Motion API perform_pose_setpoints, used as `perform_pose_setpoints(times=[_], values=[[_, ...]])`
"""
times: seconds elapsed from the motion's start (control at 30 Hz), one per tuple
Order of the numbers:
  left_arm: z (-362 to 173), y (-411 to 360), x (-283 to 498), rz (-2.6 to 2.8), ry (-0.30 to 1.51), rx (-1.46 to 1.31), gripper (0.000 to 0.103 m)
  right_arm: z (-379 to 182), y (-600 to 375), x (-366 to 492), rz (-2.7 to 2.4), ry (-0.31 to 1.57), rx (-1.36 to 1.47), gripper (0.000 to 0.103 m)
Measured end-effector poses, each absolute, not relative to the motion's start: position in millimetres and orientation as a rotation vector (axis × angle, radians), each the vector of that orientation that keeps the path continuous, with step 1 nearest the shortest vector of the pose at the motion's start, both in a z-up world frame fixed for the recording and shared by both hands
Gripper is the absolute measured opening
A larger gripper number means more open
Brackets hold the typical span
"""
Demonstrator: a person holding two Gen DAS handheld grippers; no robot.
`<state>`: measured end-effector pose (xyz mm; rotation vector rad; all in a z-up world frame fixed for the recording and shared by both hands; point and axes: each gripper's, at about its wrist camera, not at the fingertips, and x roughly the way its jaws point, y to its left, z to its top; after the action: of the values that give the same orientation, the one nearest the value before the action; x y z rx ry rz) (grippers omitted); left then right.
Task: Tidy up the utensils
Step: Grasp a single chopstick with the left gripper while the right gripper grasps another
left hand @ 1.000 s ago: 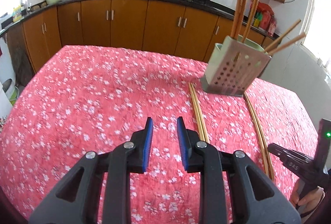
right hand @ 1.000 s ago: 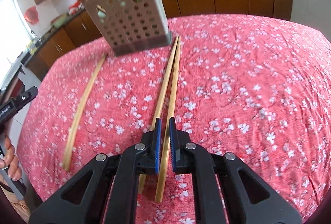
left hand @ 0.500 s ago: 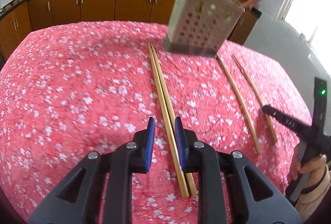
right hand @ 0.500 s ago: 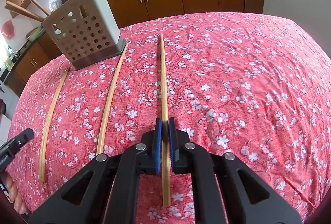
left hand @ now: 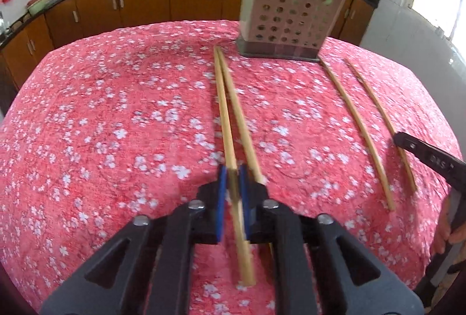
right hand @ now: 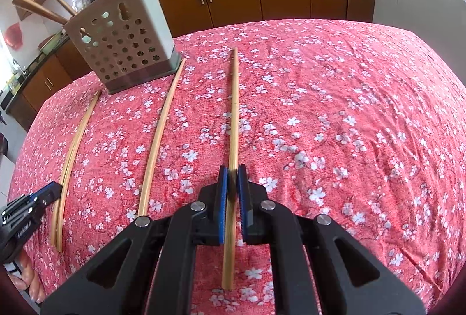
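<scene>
My left gripper (left hand: 233,171) is shut on a wooden chopstick (left hand: 223,108), one of a pair; its mate (left hand: 243,125) lies beside it on the red floral cloth. My right gripper (right hand: 233,171) is shut on another chopstick (right hand: 234,111), which points toward the far edge. A perforated grey utensil holder (left hand: 291,21) with several chopsticks in it stands at the far side; it also shows in the right wrist view (right hand: 122,41). Loose chopsticks lie on the cloth: one (right hand: 160,137) left of my right gripper and a pair (right hand: 74,149) further left.
The table is covered by the red floral cloth (left hand: 116,125). Brown kitchen cabinets (left hand: 145,0) with a black counter stand behind it. In the left wrist view, two loose chopsticks (left hand: 358,123) lie at right, near the right gripper's body (left hand: 431,157).
My left gripper moved over the pair of chopsticks and closed on one. My right gripper closed on a chopstick a second ago and has drawn it away from its mate.
</scene>
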<state>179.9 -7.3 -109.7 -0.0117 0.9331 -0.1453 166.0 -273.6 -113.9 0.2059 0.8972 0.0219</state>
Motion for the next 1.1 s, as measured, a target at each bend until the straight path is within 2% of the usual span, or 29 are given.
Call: perform_pose_setpoints(times=[0.43, 1.1], values=[[-108.2, 74.4, 214.1, -0.003, 0.929, -0.074, 0.01, -114.9, -282.1, 184.5, 0.018, 0.886, 0.17, 0.008], [-110.5, 79.2, 209.9, -0.001, 0.894, -0.089, 0.01, -117.8, -281.9, 193.2, 0.019, 0.864, 0.154, 0.009]])
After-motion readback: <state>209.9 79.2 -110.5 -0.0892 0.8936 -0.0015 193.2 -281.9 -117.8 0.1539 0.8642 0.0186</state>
